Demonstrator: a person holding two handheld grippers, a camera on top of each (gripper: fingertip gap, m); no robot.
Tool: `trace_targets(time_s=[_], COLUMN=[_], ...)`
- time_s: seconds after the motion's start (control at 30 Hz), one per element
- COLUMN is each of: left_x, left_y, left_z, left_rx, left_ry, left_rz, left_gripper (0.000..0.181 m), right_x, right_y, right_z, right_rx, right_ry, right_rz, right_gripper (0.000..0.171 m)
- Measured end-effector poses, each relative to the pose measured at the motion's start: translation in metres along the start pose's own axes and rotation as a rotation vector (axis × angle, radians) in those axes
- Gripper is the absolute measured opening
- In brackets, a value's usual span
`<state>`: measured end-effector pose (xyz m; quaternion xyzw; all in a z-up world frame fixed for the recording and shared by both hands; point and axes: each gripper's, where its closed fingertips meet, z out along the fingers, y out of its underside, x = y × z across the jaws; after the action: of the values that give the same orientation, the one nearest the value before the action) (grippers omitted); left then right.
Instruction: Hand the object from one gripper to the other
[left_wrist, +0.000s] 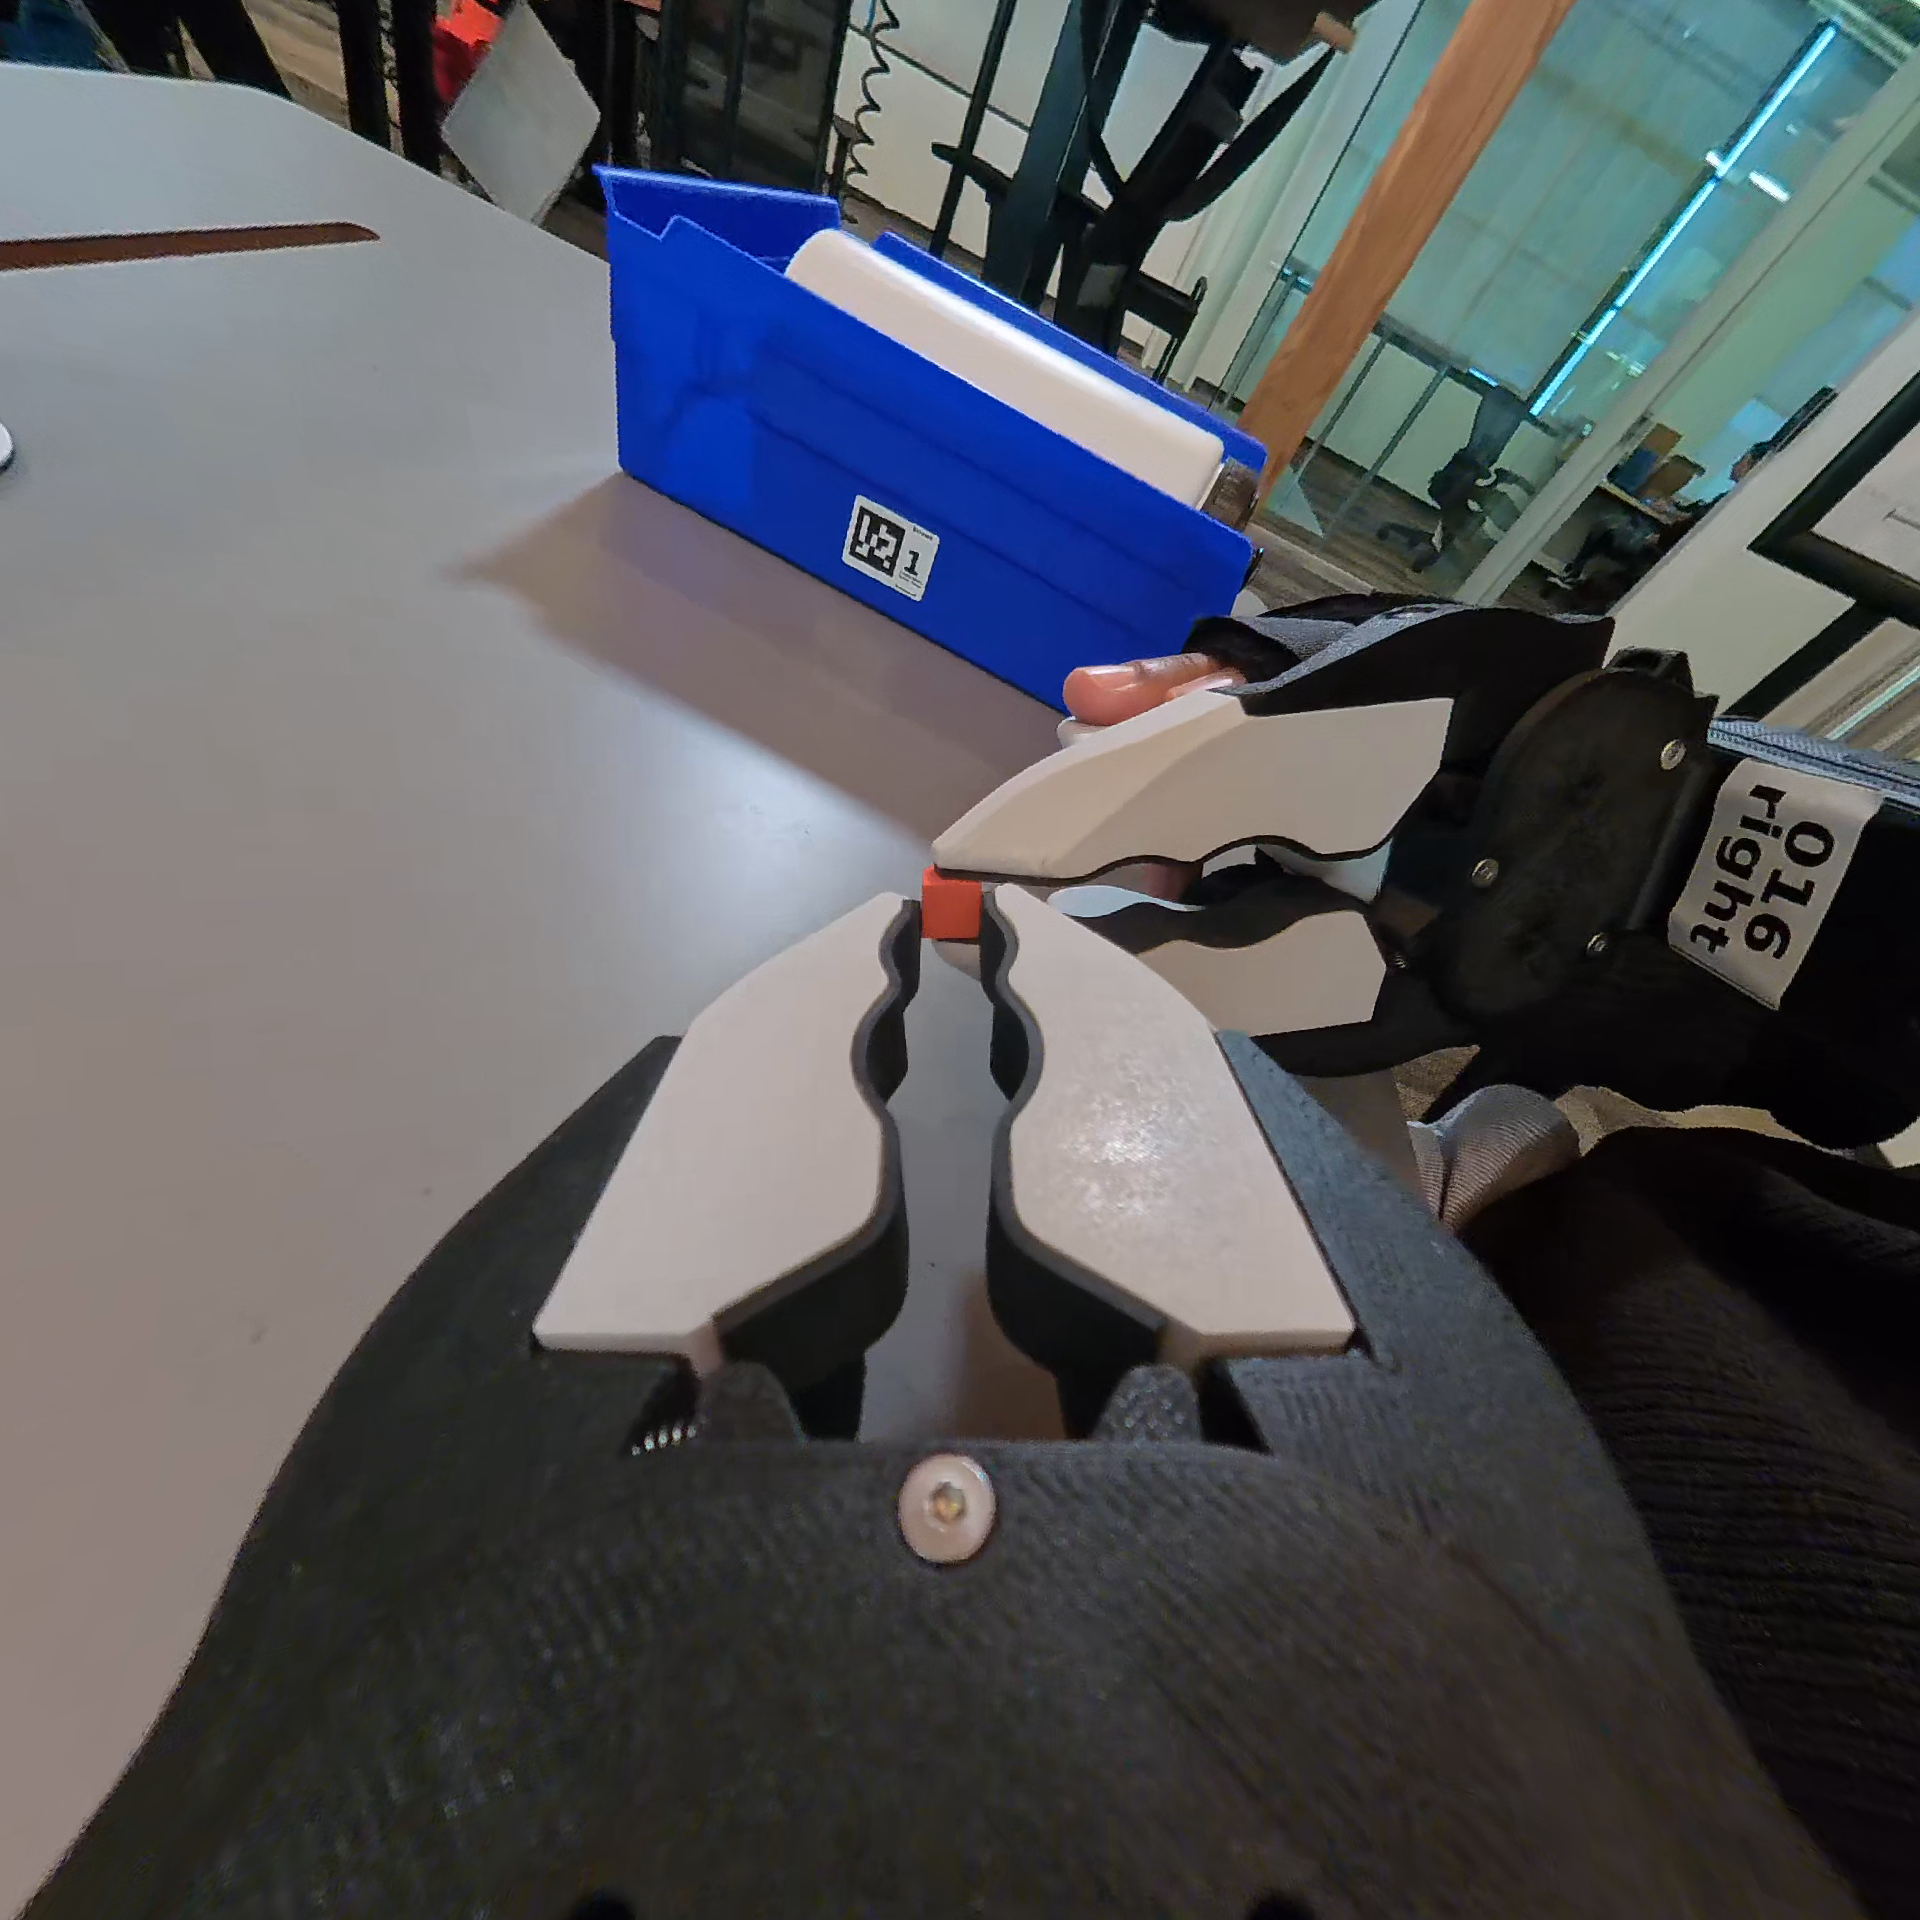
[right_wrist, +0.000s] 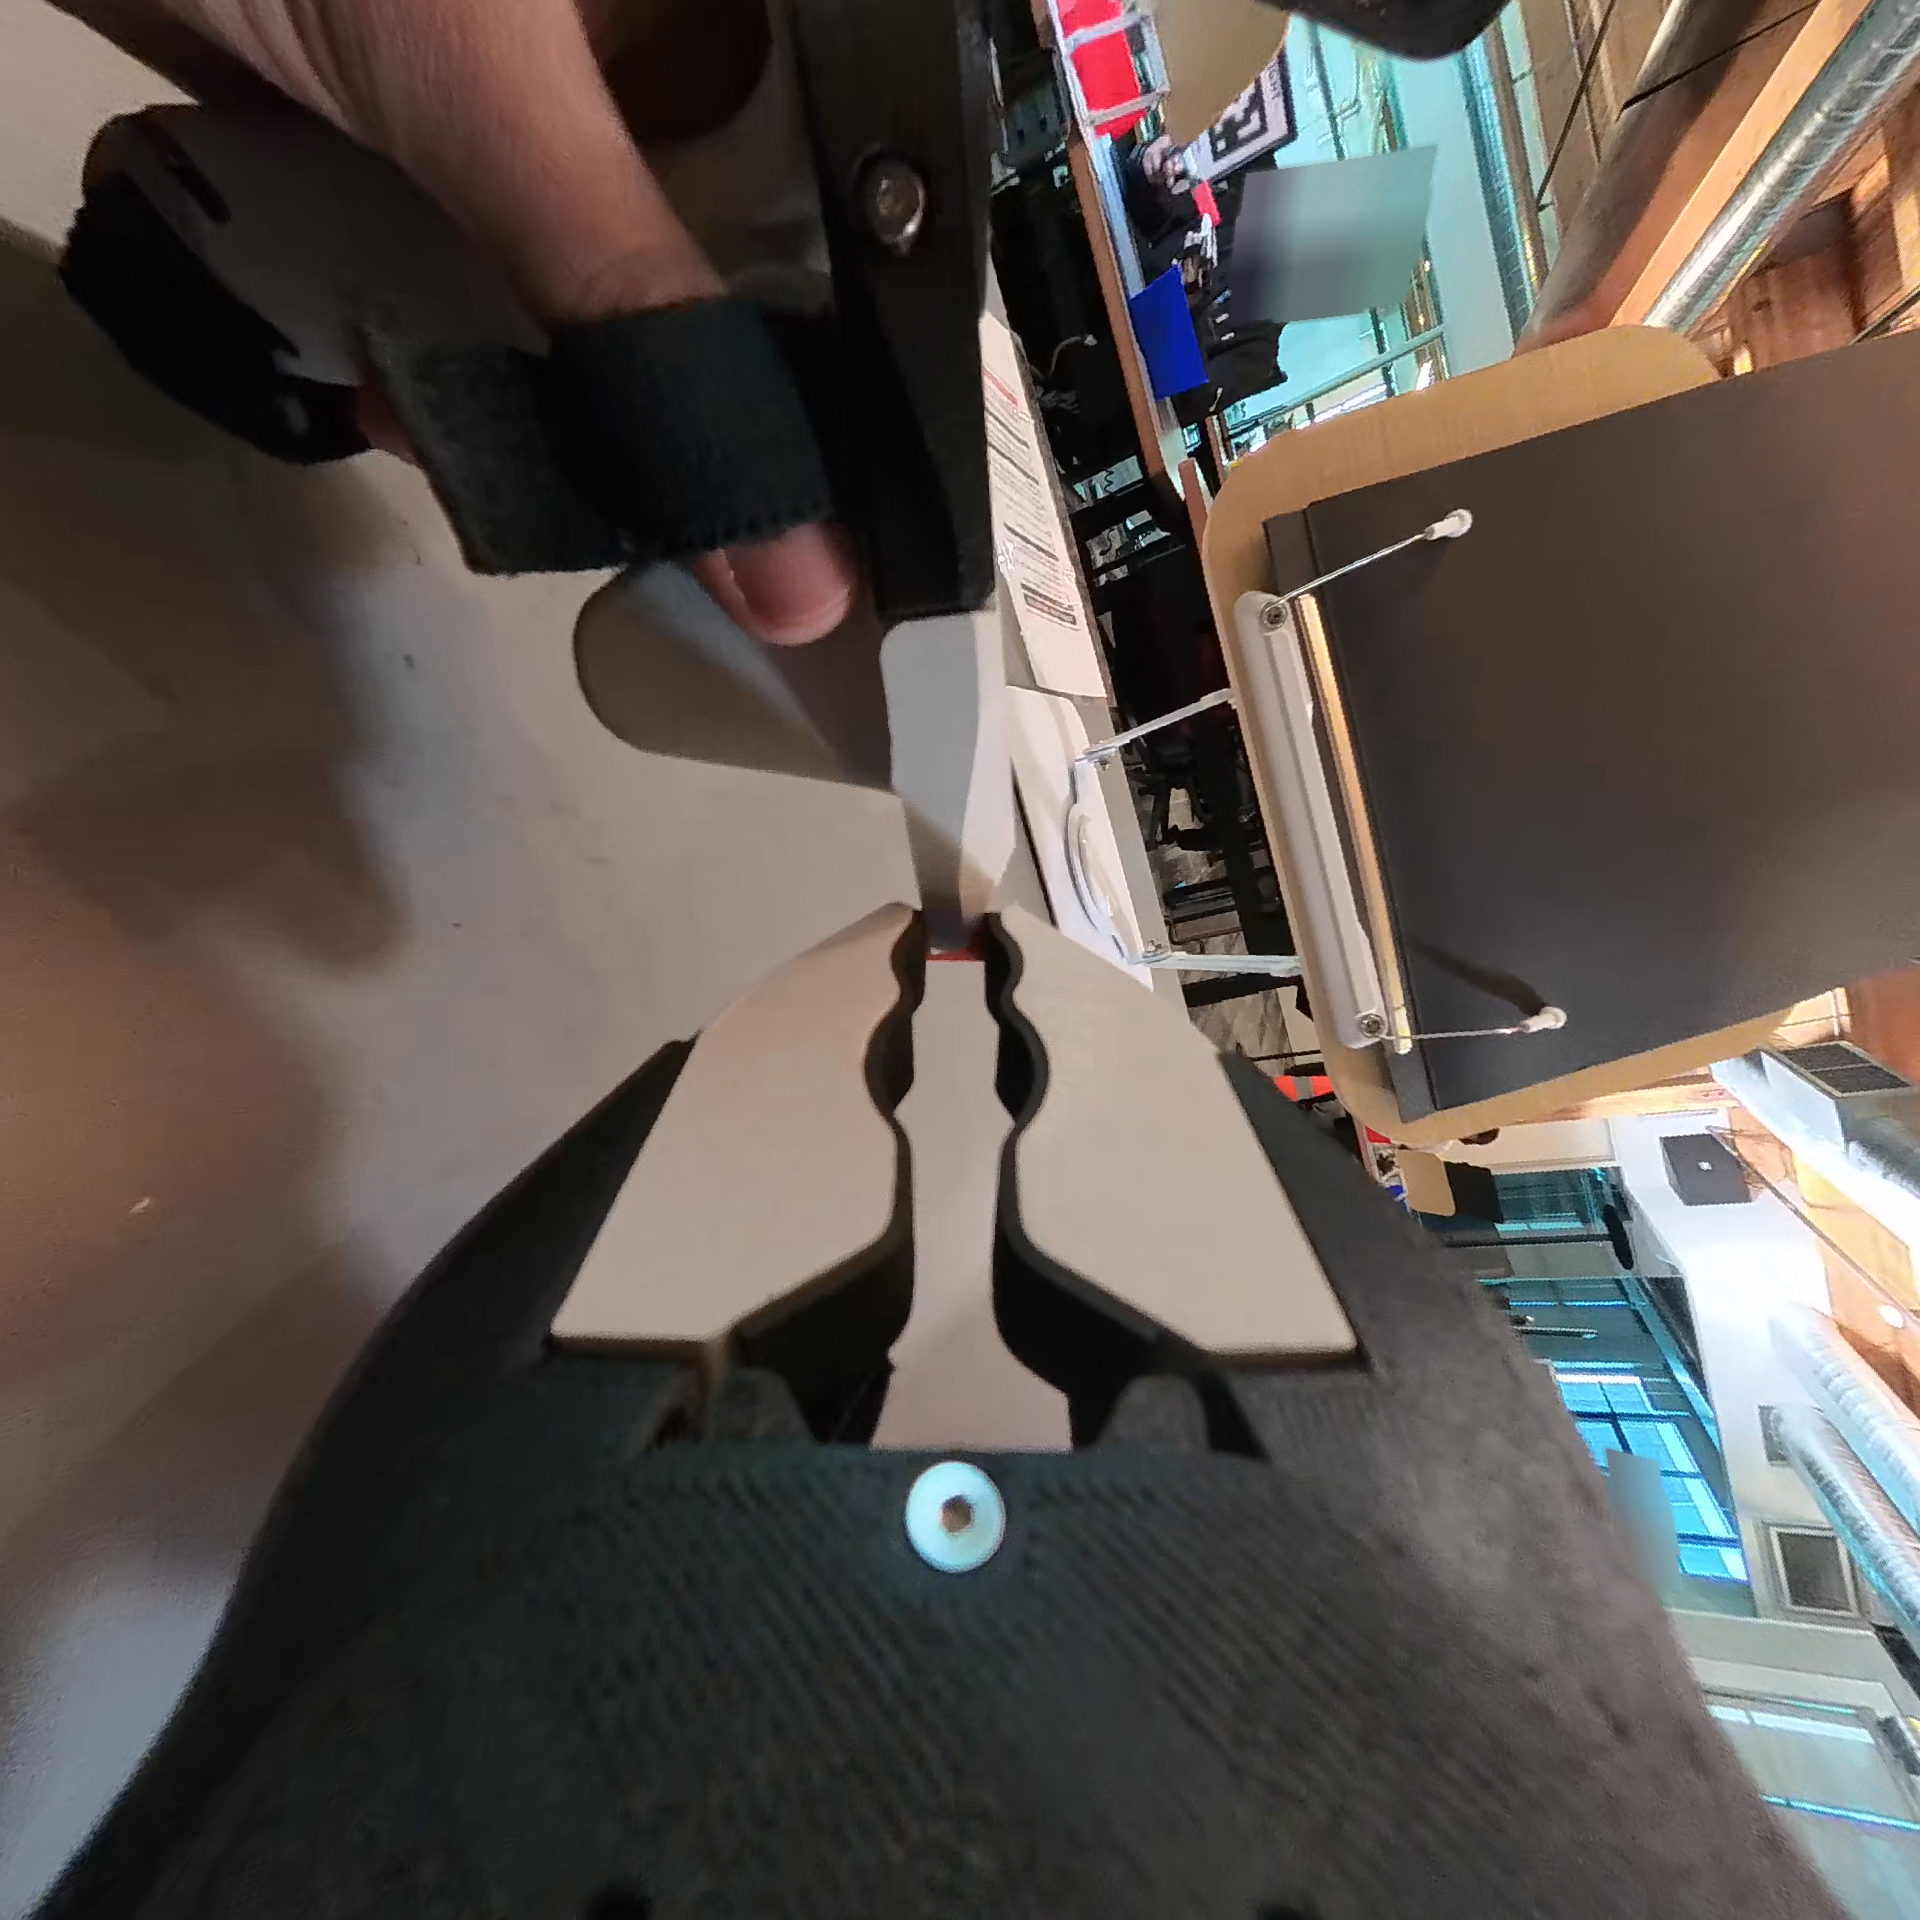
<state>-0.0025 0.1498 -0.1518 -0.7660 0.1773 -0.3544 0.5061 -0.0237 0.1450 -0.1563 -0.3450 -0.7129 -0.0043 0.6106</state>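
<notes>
A small red cube (left_wrist: 951, 916) is held a little above the grey table (left_wrist: 260, 675). My left gripper (left_wrist: 948, 921) is shut on its left and right sides with the fingertips. My right gripper (left_wrist: 952, 912) reaches in from the right, turned on its side. One of its fingers (left_wrist: 1143, 800) lies on top of the cube and the other (left_wrist: 1247, 966) under it. In the right wrist view my right gripper (right_wrist: 954, 940) pinches the cube (right_wrist: 951, 951), mostly hidden behind the left gripper's finger (right_wrist: 930, 790), which comes down from above.
A blue bin (left_wrist: 790, 436) with a square tag stands on the table behind the grippers and holds a white block (left_wrist: 997, 353). The table edge runs just right of the bin. A person's fingers (right_wrist: 790, 592) grip the left gripper's handle. Only a small space, under 4 cm, lies between the two pairs of fingers.
</notes>
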Motion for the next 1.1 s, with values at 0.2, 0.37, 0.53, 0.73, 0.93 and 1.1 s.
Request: trace_targets(time_s=[0.2,0.37,0.53,0.73,0.93,1.1], left_x=[-0.003,-0.001,0.017,0.035,0.057,0.063], left_y=[-0.007,-0.029,-0.048,-0.055,-0.058,-0.059], left_z=[-0.005,-0.020,-0.031,-0.033,-0.037,-0.039], left_rx=[0.048,0.232,0.363,0.390,0.413,0.429], left_ry=[-0.010,0.119,0.326,0.290,0.372,0.470], left_rz=[-0.010,-0.179,-0.270,-0.020,0.092,-0.008], left_gripper=[0.012,0.012,0.011,0.012,0.012,0.011], right_x=[0.007,0.021,0.040,0.048,0.061,0.058], right_y=[-0.001,-0.004,-0.028,-0.046,-0.045,-0.046], right_z=[0.001,0.000,-0.018,-0.037,-0.050,-0.051], right_rx=[0.041,0.173,0.470,0.681,0.797,0.781], right_ry=[0.036,0.031,-0.014,-0.191,-0.274,-0.259], right_rz=[0.043,0.239,0.486,0.776,0.935,0.852], right_gripper=[0.026,0.073,0.098,0.078,0.047,0.041])
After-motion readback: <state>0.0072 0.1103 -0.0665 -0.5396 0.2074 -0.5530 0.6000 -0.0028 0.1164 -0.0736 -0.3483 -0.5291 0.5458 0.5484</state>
